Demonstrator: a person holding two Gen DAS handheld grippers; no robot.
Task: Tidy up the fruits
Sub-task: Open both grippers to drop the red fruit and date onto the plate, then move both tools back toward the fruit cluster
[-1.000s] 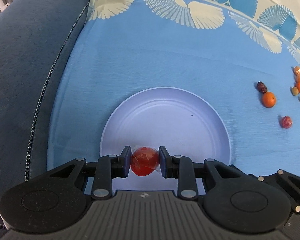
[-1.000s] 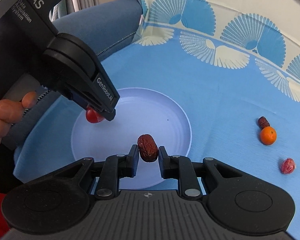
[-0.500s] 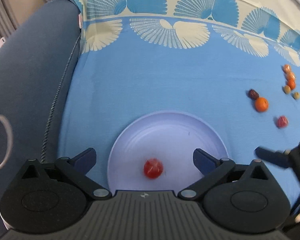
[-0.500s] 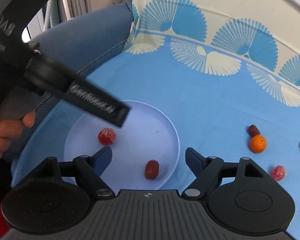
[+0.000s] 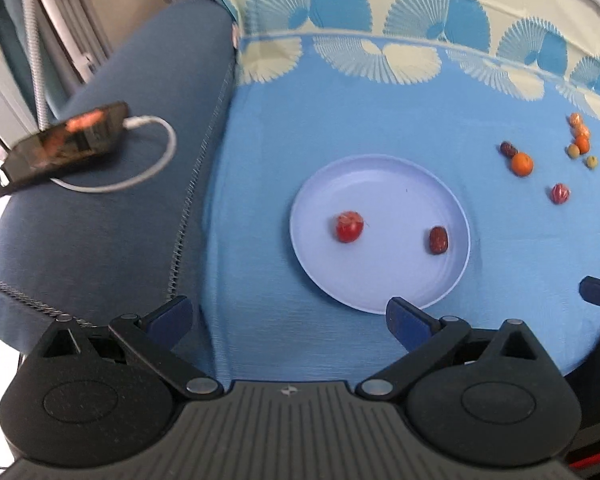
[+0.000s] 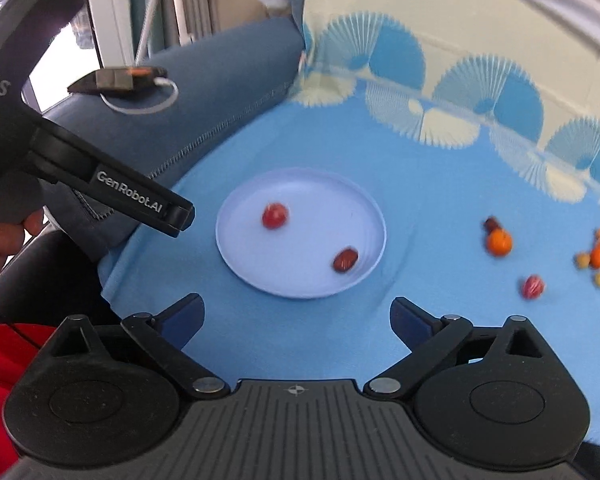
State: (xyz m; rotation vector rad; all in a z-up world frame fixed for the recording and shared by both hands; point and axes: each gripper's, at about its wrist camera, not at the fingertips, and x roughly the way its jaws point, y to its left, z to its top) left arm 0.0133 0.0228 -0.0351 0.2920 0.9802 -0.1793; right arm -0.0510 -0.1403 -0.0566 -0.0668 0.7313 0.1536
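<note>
A lilac plate point(image 5: 388, 196) lies on the blue cloth with a round red fruit point(image 5: 349, 226) on its left and a brown date point(image 5: 438, 240) on its right. My left gripper point(image 5: 288, 316) is open and empty, hanging above the plate's near-left edge. My right gripper point(image 6: 298, 312) is empty above the near rim of the plate point(image 6: 300, 196), and its jaws are still opening. Right of the plate lie an orange point(image 5: 522, 164), a dark date point(image 5: 508, 149), a red-striped fruit point(image 5: 560, 193) and a small cluster point(image 5: 580, 136).
A phone point(image 5: 64, 144) with a white cable rests on the blue sofa arm left of the cloth. A hand point(image 6: 0, 240) holds the left tool at the left of the right wrist view. Red fabric point(image 6: 4, 360) shows at the bottom left.
Both grippers let go, the left of the red fruit and the right of the date, which now lie on the plate. Both have opened wide and drawn back and up from the plate.
</note>
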